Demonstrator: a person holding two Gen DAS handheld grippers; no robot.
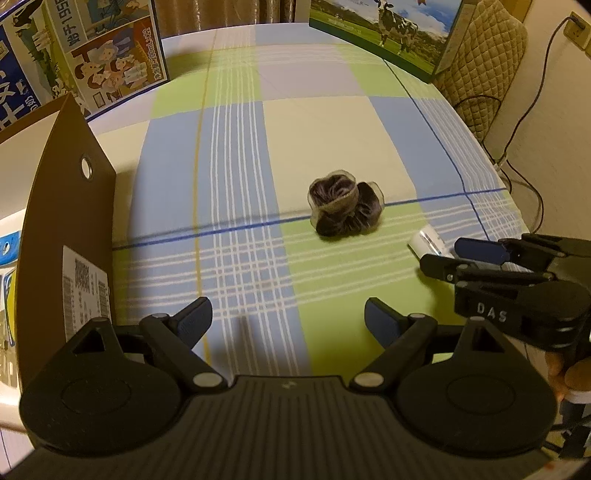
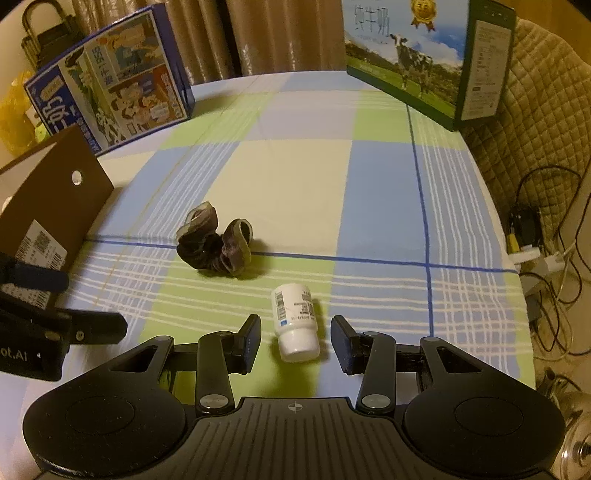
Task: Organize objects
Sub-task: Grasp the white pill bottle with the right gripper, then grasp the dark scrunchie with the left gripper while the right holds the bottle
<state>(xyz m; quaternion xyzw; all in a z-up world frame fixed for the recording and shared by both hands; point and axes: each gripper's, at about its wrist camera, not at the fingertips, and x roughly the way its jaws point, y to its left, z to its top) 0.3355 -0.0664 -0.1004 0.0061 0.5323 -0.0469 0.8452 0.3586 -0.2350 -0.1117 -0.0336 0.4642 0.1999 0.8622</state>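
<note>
A dark purple scrunchie (image 1: pixel 345 206) (image 2: pixel 216 245) lies in the middle of the checked tablecloth. A small white bottle (image 2: pixel 295 323) (image 1: pixel 428 240) lies on its side, cap towards me, between the spread fingers of my right gripper (image 2: pixel 295 343); the pads stand apart from it on both sides. In the left wrist view the right gripper (image 1: pixel 452 256) comes in from the right edge over that bottle. My left gripper (image 1: pixel 290 317) is open with nothing between its fingers, short of the scrunchie. The left gripper (image 2: pixel 88 304) also shows at the left edge of the right wrist view.
A brown cardboard box (image 1: pixel 70 206) (image 2: pixel 55 192) with a label stands open at the left. A blue cartoon carton (image 2: pixel 110 85) (image 1: pixel 85 55) sits at the back left, a cow-print milk carton (image 2: pixel 424 55) (image 1: pixel 384 29) at the back right. Cables (image 2: pixel 546 236) hang beyond the table's right edge.
</note>
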